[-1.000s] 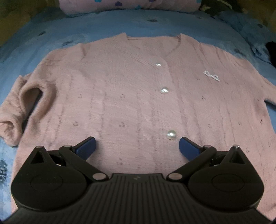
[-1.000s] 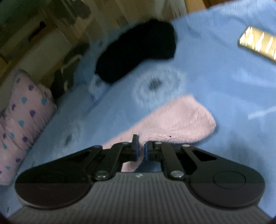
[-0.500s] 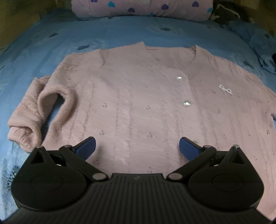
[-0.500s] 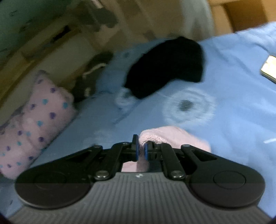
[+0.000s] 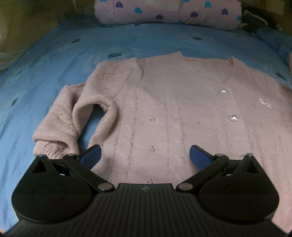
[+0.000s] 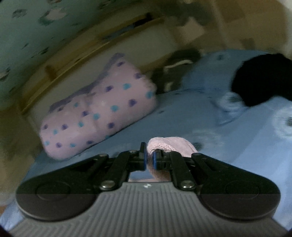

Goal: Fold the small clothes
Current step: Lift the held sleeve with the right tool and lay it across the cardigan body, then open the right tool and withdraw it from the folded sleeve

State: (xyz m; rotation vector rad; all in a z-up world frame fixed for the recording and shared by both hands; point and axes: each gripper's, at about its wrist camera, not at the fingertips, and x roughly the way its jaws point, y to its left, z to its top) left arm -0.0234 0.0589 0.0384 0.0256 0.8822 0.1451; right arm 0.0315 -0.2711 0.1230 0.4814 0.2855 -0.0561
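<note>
A pink knitted cardigan (image 5: 173,109) with pearl buttons lies face up on the blue bedsheet (image 5: 73,54). Its left sleeve (image 5: 60,125) is bent back beside the body. My left gripper (image 5: 145,156) is open and empty, hovering over the cardigan's lower left part, its left fingertip near the sleeve cuff. My right gripper (image 6: 149,158) is shut on the cardigan's other sleeve cuff (image 6: 169,144), held lifted above the sheet. The right wrist view is blurred.
A pink pillow with heart print (image 5: 167,11) lies at the head of the bed; it also shows in the right wrist view (image 6: 98,116). A black garment (image 6: 262,78) lies on the sheet at the right. A wooden bed frame (image 6: 82,54) stands behind.
My left gripper has drawn back and to the left, bringing the left sleeve nearer. My right gripper has lifted the sleeve cuff and swung towards the pillow.
</note>
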